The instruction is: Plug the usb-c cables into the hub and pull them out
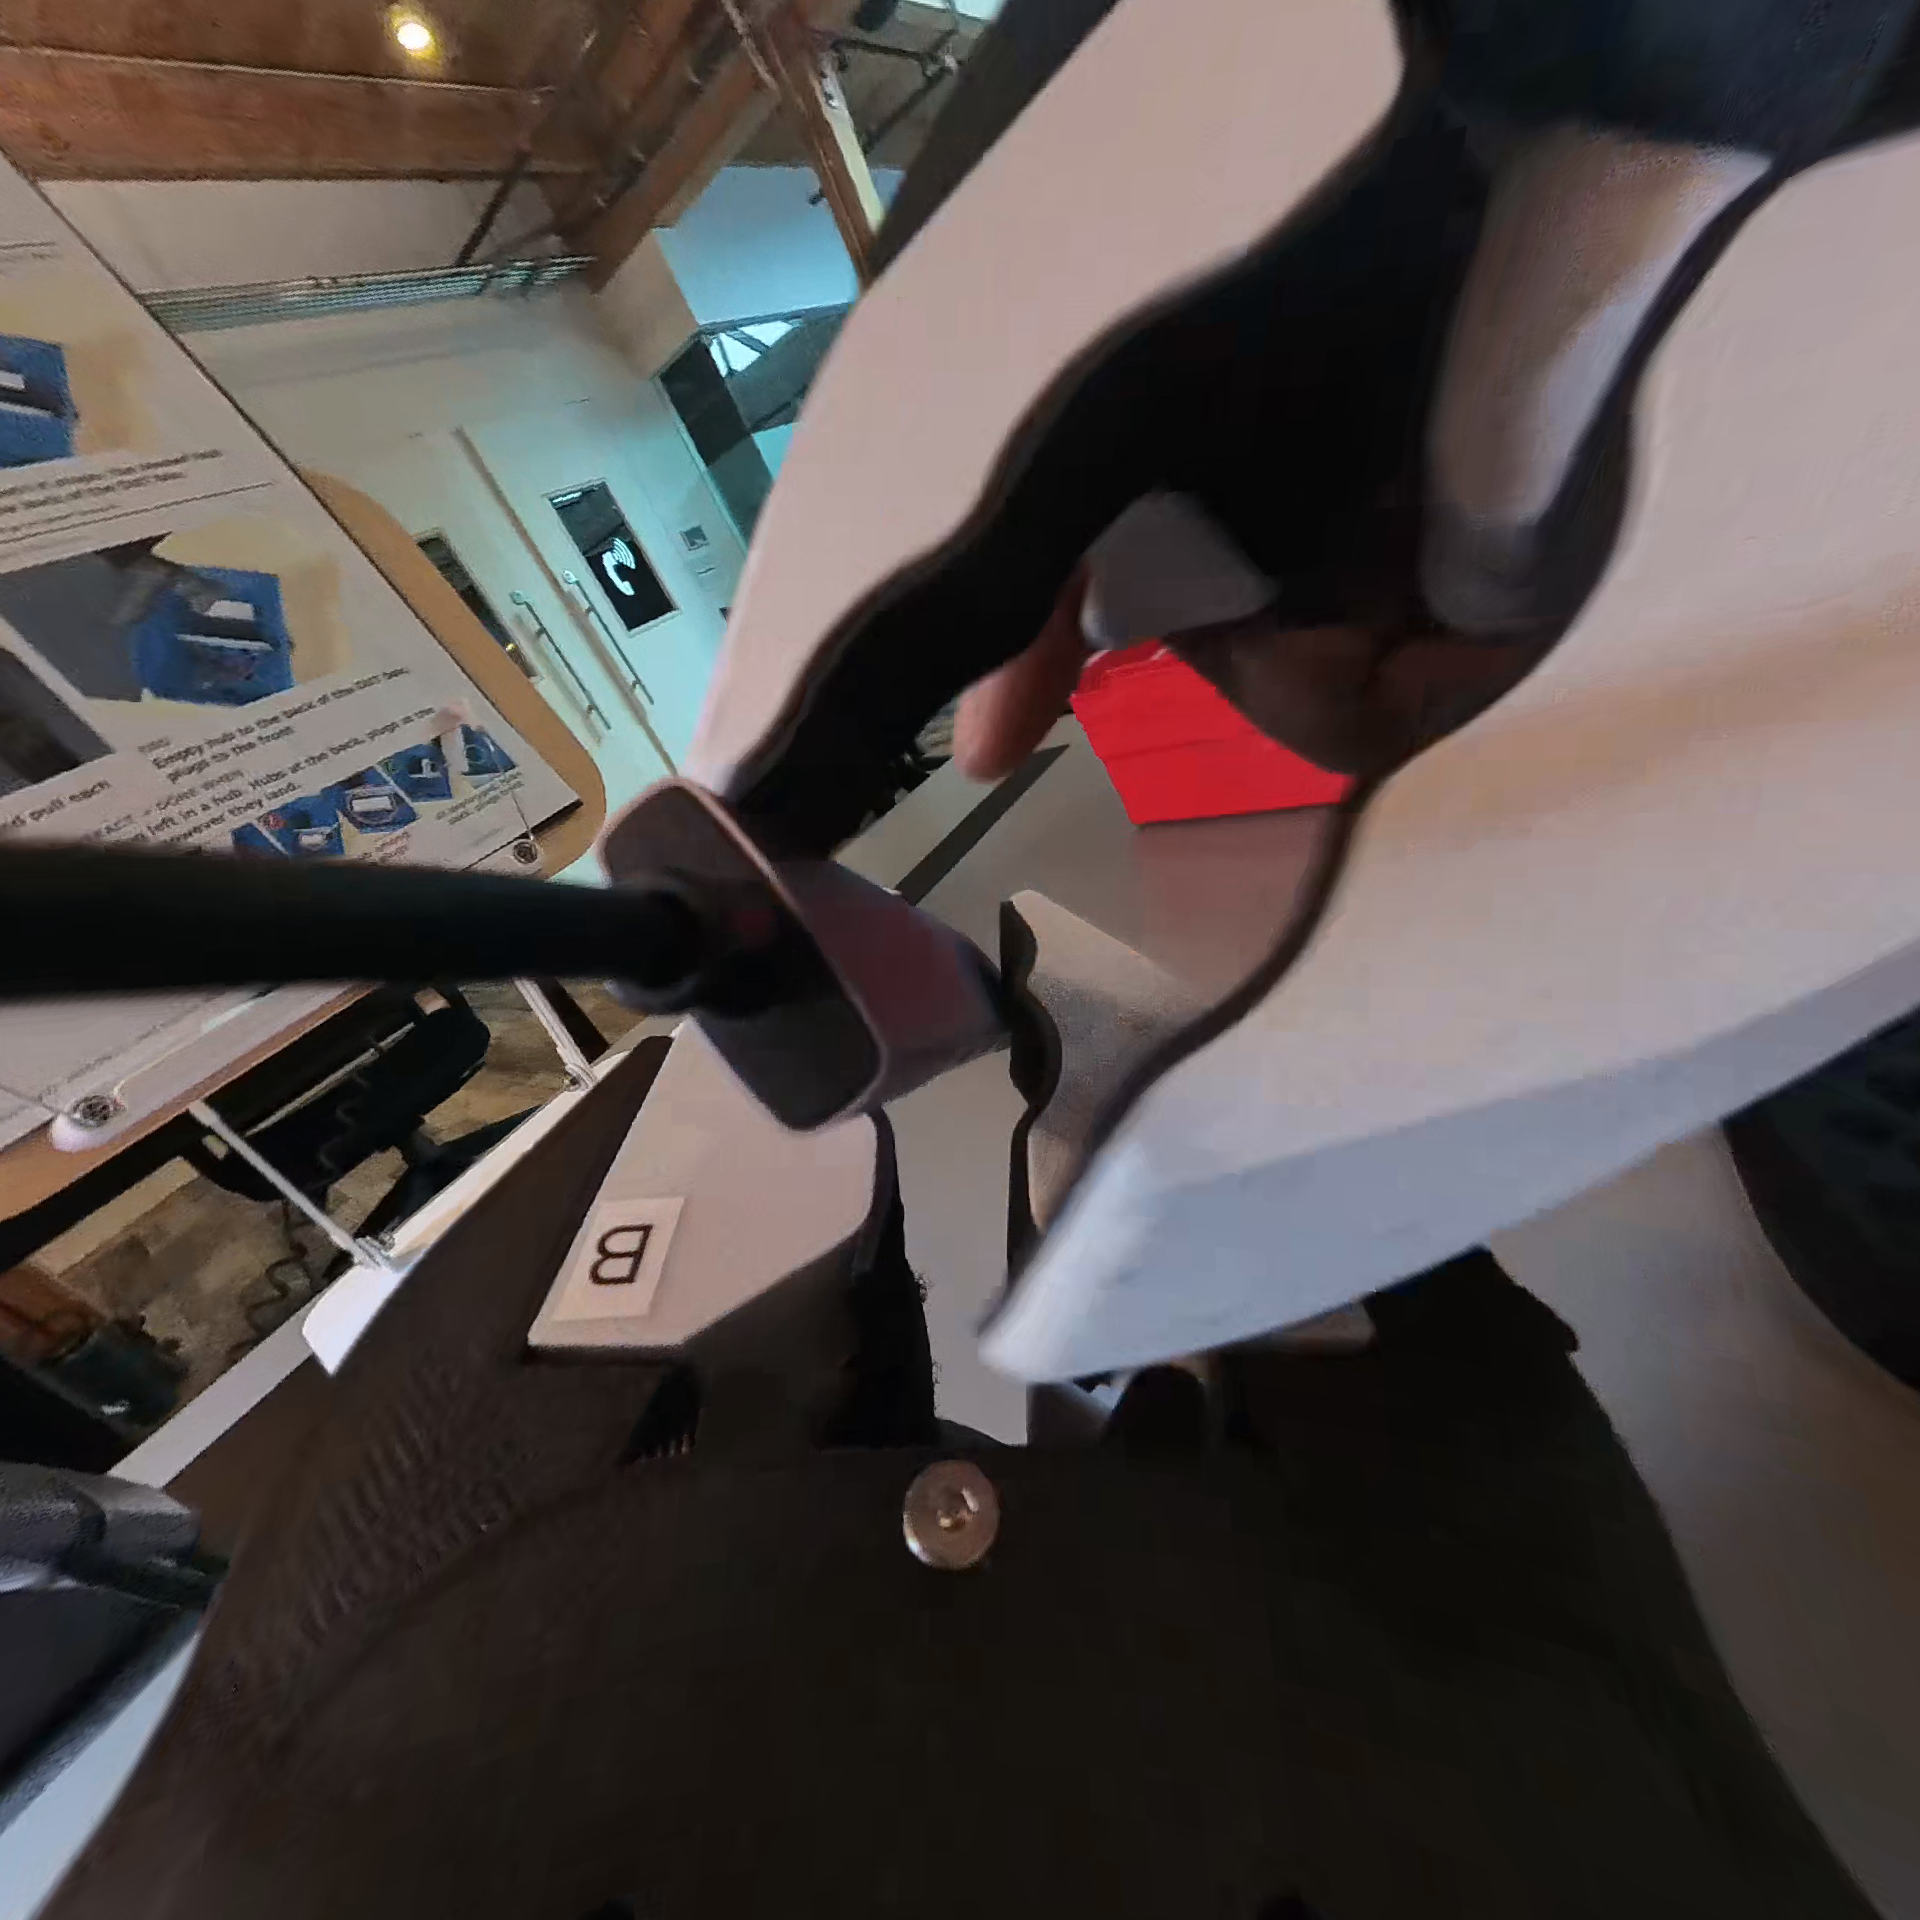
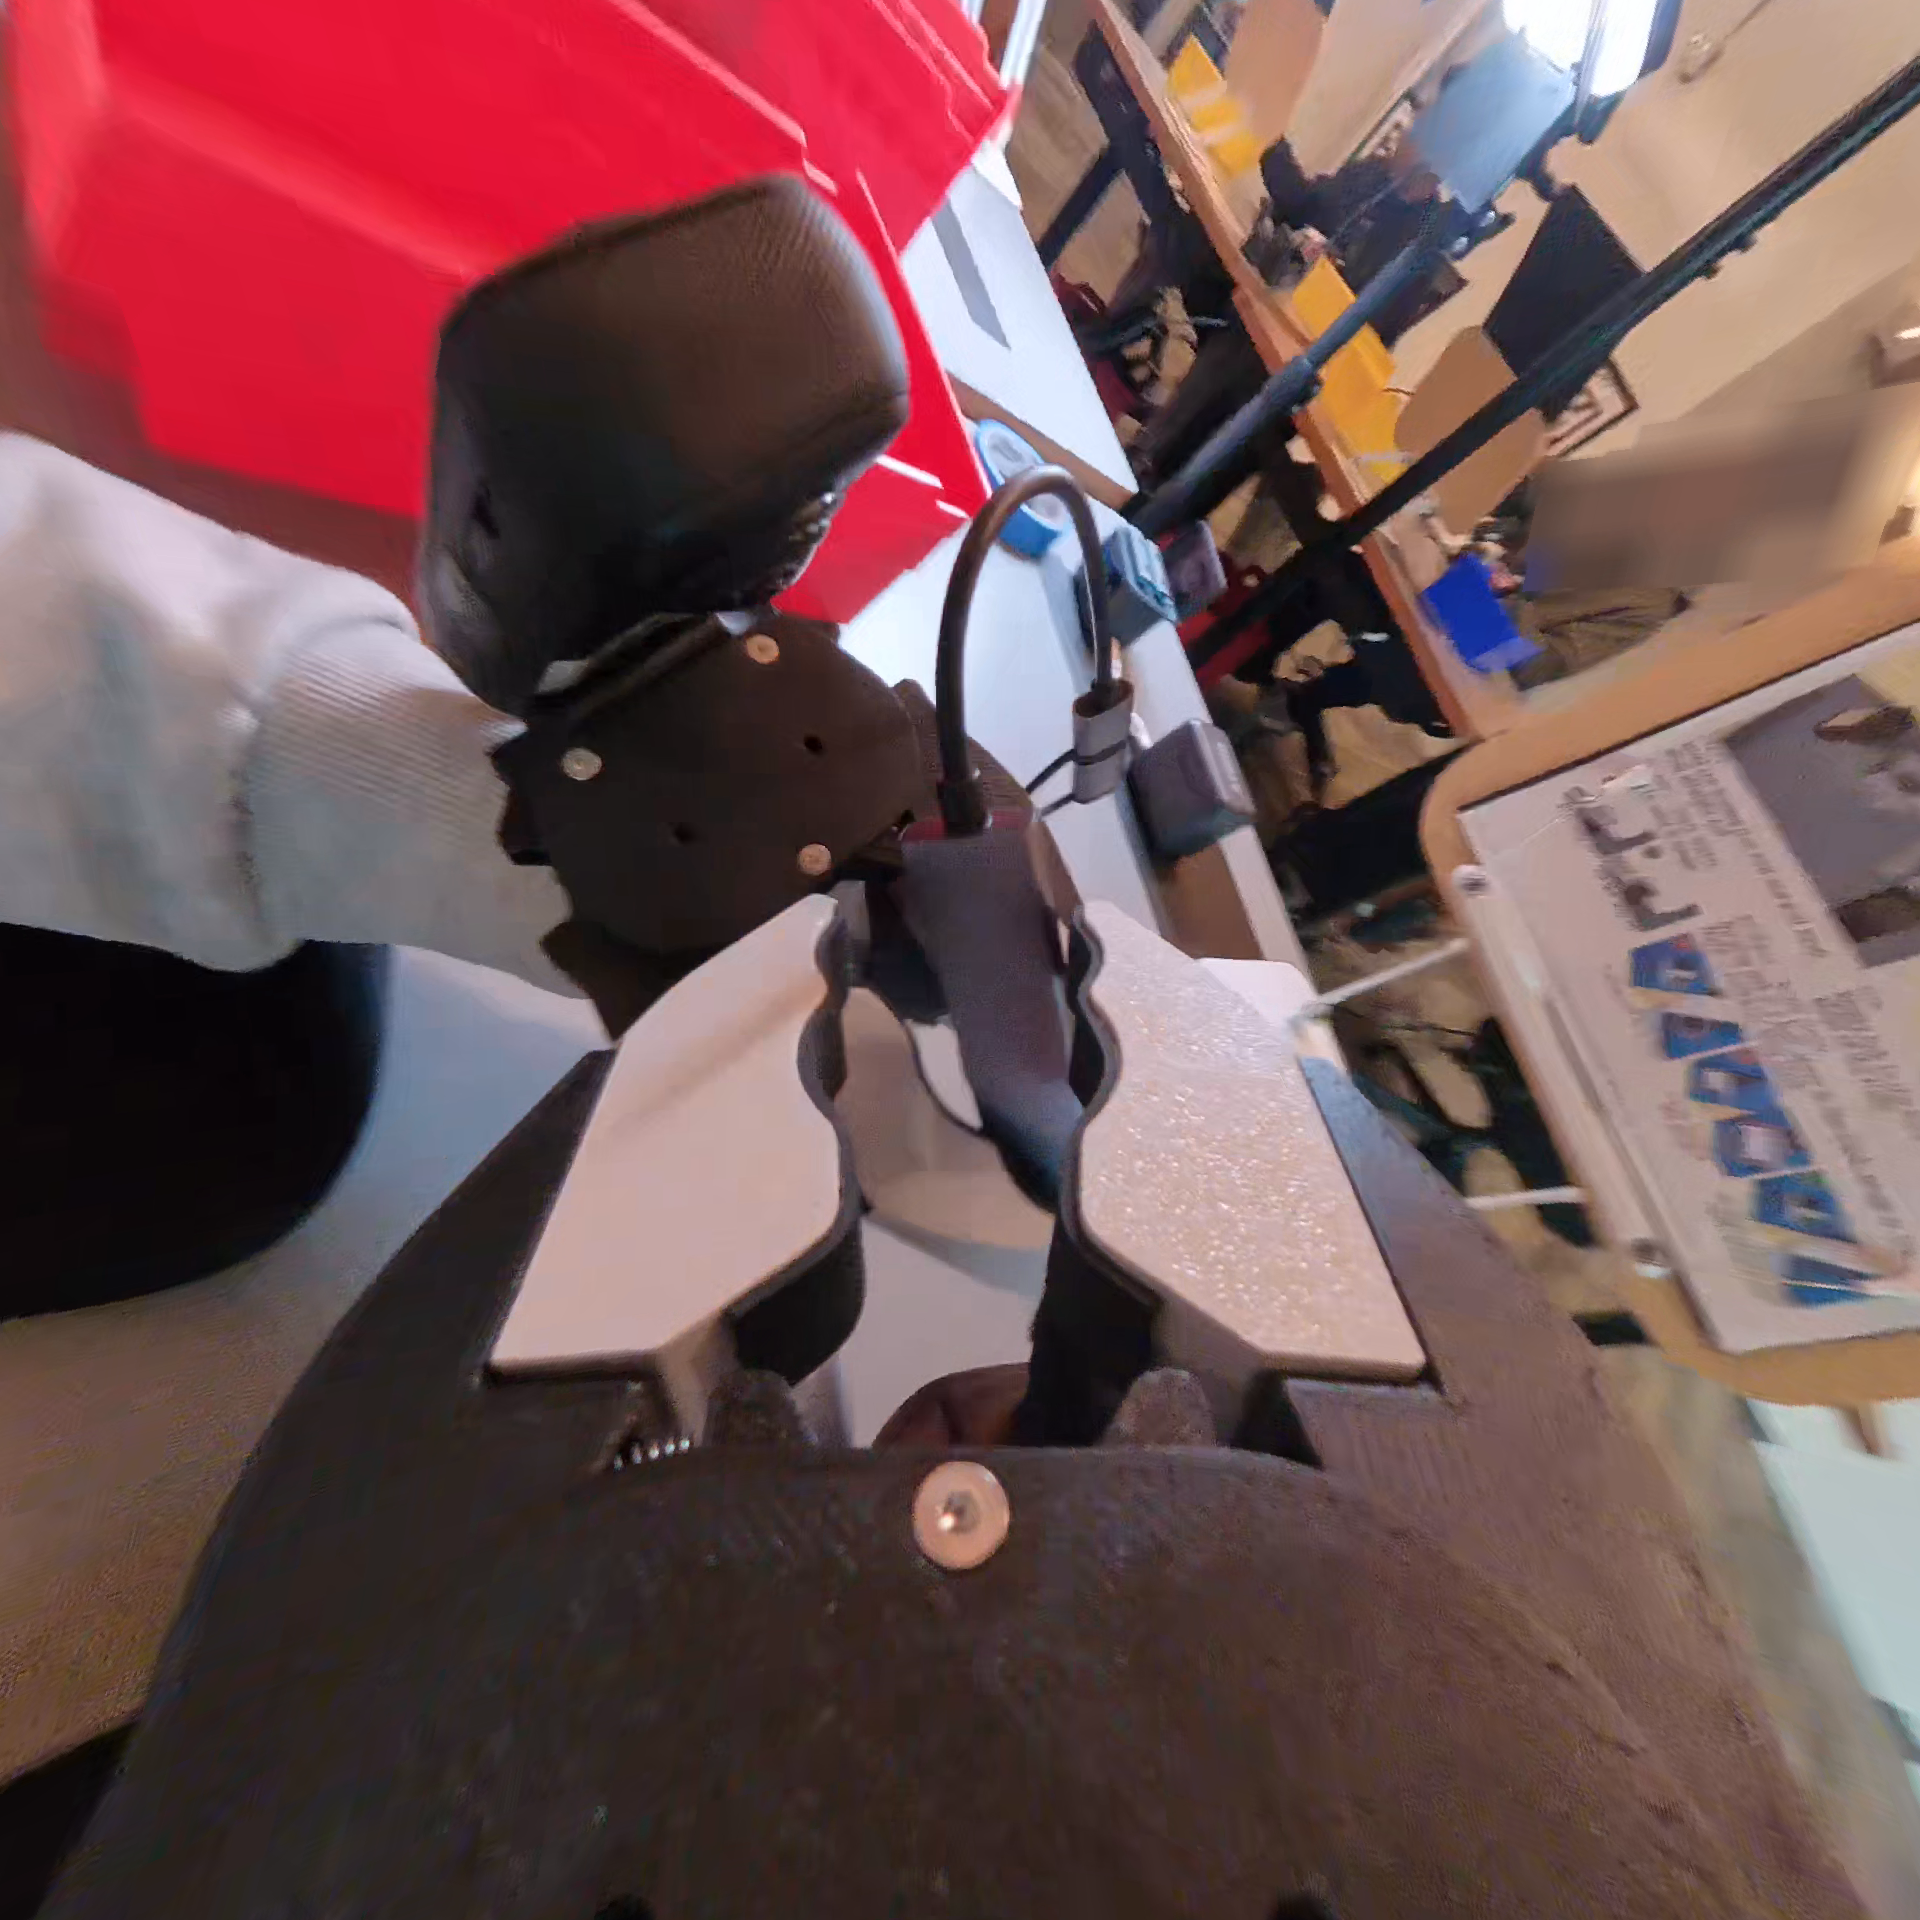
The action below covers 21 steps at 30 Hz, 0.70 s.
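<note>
Above the table edge: both grippers meet on one grey hub (image 2: 987,987), held clear of the white table (image 2: 1039,623)
Left gripper (image 1: 914,1023): clenched on the hub's end where its thick black cable (image 1: 312,914) comes out, likely to brace it against pull
Right gripper (image 2: 961,925): fingers straddle the hub body; hub touches one finger, a gap shows at the other, so can't tell if it is clamped or loose
Hub cable: loops up and back down to a grey connector (image 2: 1099,732) hanging just beside a small grey adapter (image 2: 1195,800)
Usb-c cable (image 2: 1081,1320): dark lead runs from the hub's near end down between the right fingers; whether it is seated can't be seen
Step guess: one gripper steadies the hub so the other can plug or unplug; which of the two, unclear
Writing: white sticker (image 1: 618,1257) with one printed character on a left finger; instruction sheet (image 2: 1714,987) with printed text and blue pictures on a wooden board, too blurred to matter; no brand visible on the hub
Background: red bin (image 2: 416,260), blue tape roll (image 2: 1023,499), light sleeve (image 2: 208,727) behind the left gripper
</note>
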Each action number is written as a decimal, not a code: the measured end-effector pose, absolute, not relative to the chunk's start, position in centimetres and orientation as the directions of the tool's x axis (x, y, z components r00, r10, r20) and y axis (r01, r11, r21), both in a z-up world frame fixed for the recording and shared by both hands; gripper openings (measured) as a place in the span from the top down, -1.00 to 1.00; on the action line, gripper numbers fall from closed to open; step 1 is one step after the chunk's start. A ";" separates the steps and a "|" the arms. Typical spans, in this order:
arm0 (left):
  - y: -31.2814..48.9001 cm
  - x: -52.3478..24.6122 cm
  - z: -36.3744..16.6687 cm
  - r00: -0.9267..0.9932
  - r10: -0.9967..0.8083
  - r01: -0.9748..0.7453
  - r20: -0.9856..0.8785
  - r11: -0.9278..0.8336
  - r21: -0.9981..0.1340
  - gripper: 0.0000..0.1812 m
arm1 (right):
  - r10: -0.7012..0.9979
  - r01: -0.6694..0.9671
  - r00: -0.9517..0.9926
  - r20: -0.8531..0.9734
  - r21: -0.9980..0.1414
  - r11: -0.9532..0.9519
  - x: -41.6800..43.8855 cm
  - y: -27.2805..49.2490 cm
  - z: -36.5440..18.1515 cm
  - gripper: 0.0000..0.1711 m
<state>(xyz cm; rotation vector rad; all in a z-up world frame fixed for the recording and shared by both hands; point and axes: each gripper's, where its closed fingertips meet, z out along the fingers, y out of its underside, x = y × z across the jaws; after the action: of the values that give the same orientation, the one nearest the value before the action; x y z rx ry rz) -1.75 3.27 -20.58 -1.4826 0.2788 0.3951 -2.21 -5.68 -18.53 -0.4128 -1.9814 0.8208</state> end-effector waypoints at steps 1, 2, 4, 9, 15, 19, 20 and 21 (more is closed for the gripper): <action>3.3 -1.7 -20.7 0.898 0.083 -0.435 -0.432 0.034 -0.900 0.80 | 0.565 -0.047 -0.472 0.677 -0.660 0.750 -2.7 -5.5 -18.5 0.64; 3.3 -1.7 -20.8 0.894 0.088 -0.443 -0.439 0.028 -0.896 0.77 | 0.551 -0.064 -0.435 0.712 -0.635 0.770 -2.9 -5.4 -18.3 0.70; 3.4 -1.4 -20.9 0.902 0.058 -0.430 -0.428 0.034 -0.902 0.72 | 0.560 -0.070 -0.401 0.725 -0.634 0.770 -2.9 -5.1 -18.1 0.71; 3.4 -0.4 -19.8 0.910 0.052 -0.415 -0.412 0.150 -0.897 0.47 | 0.725 -0.165 -0.218 0.654 -0.757 0.633 -1.5 -1.5 -12.9 0.73; 3.1 -1.6 -19.3 0.946 0.084 -0.323 -0.312 0.195 -0.926 0.39 | 0.844 -0.158 0.073 0.532 -0.829 0.536 3.6 10.4 -6.3 0.73; 2.4 -3.1 -18.2 0.968 0.129 -0.242 -0.214 0.260 -0.935 0.39 | 0.815 0.016 0.179 0.551 -0.830 0.557 8.1 18.7 -5.5 0.73; 2.3 -3.4 -18.1 0.973 0.134 -0.220 -0.190 0.268 -0.938 0.39 | 0.803 0.081 0.171 0.572 -0.820 0.567 8.9 20.6 -5.9 0.73; 2.2 -3.8 -18.1 0.977 0.138 -0.198 -0.165 0.276 -0.941 0.39 | 0.785 0.165 0.148 0.602 -0.798 0.580 9.5 22.5 -6.8 0.73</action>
<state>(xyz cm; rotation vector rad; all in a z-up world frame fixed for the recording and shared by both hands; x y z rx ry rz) -3.78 2.22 -18.09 -1.2715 0.0543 0.2253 9.51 22.46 -6.82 -0.8886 -1.3806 0.5427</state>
